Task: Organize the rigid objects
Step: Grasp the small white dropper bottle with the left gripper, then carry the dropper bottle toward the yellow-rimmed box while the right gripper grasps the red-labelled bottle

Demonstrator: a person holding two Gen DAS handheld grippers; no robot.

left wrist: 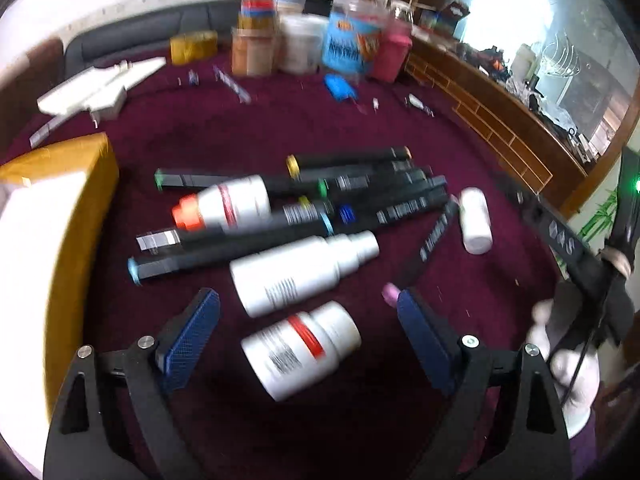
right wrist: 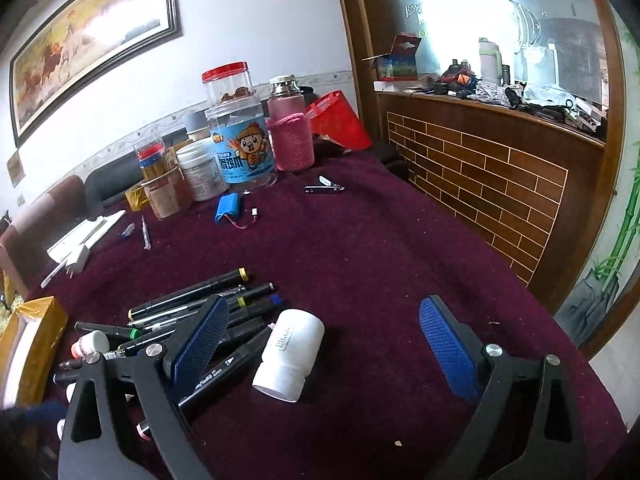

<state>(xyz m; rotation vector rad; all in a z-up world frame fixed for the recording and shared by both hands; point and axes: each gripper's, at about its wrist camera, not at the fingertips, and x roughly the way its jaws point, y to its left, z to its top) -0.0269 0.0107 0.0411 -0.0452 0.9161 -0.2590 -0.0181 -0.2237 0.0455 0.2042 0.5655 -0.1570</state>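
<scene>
Bottles and markers lie loose in one pile mid-bench on the maroon cloth (right wrist: 360, 248); sorting not started, by the look of it.

Left hand-held gripper (left wrist: 308, 322): jaws apart, nothing held. Red-banded white bottle (left wrist: 302, 350) lies on its side between the blue pads, cap toward 2 o'clock. Neither pad looks to be touching it, though that view is motion-blurred. Larger white bottle (left wrist: 300, 270) sits just beyond at 12 o'clock, orange-capped bottle (left wrist: 224, 204) further up at 11, resting across the black markers (left wrist: 360, 196).

Right hand-held gripper (right wrist: 324, 336): jaws apart, empty. Small white bottle (right wrist: 290, 354) lies on its side nearer the left pad, cap toward 7 o'clock. Markers (right wrist: 192, 304) fan out at 9–10 o'clock, one running under the left finger.

Yellow box (left wrist: 76, 184) at 9 o'clock of the left view is probably the bin; a guess.

For a clean pick:
- Left: centre the red-banded bottle, clamp across the body rather than the cap. It's round and will roll out if caught off-centre.
- Keep the pad tips short of the larger bottle behind it.
- Right: shift left so the small bottle sits mid-gap, and clear the marker under the finger before closing.
- One item per grasp.
</scene>
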